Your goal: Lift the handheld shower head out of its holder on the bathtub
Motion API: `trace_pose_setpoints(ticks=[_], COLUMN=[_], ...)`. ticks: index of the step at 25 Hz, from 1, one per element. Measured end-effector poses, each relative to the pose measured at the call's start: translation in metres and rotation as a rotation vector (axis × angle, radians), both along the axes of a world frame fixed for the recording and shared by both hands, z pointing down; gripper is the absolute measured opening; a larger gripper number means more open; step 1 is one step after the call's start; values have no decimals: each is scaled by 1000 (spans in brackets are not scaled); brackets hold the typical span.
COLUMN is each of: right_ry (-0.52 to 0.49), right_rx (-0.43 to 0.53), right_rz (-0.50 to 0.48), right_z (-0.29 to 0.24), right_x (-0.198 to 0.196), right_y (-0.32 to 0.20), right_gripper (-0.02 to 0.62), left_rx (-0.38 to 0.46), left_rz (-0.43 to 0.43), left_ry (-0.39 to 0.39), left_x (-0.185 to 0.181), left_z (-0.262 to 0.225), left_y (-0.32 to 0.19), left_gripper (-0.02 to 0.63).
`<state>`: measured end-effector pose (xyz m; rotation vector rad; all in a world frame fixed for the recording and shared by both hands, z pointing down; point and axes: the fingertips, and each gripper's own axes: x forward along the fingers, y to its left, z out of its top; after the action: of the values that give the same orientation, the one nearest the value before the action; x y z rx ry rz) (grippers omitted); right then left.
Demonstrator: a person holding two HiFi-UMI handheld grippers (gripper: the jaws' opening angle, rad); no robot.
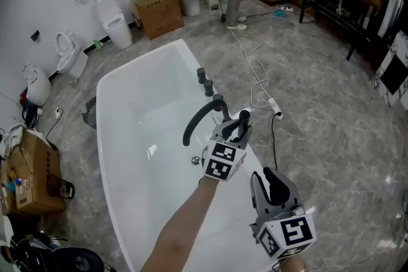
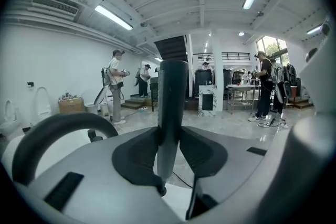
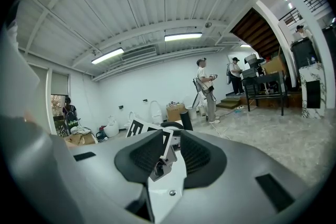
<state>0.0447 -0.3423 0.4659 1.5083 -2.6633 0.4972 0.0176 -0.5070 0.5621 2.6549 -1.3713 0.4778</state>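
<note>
I'm clamping the shower head (image 2: 172, 93) upright in my left hand-held gripper (image 2: 169, 147) at the bathtub (image 1: 127, 89) rim, right hand-held gripper (image 3: 170, 153) hovering jaws apart, empty.

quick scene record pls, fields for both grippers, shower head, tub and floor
left hand-held gripper: shut on the shower head
shower head: dark handle, upright between the pads
lifted clear: cannot tell
right hand-held gripper: open, nothing between its jaws
bathtub: white, with a dark curved spout at its rim
floor: grey marble, with a white cable lying on it
</note>
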Motion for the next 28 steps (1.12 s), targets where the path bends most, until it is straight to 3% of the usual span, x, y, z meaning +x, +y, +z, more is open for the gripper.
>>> trace_pose_setpoints(ticks=[28], right_ry=[-4], right_rx=[87], right_rz=[9], right_z=[-80], right_x=[14], right_y=[73], right_gripper=[94], left_rx=[119], left_rz=[49], left_ry=[17], left_x=[13], left_z=[-137], left_y=[83], left_gripper=[143])
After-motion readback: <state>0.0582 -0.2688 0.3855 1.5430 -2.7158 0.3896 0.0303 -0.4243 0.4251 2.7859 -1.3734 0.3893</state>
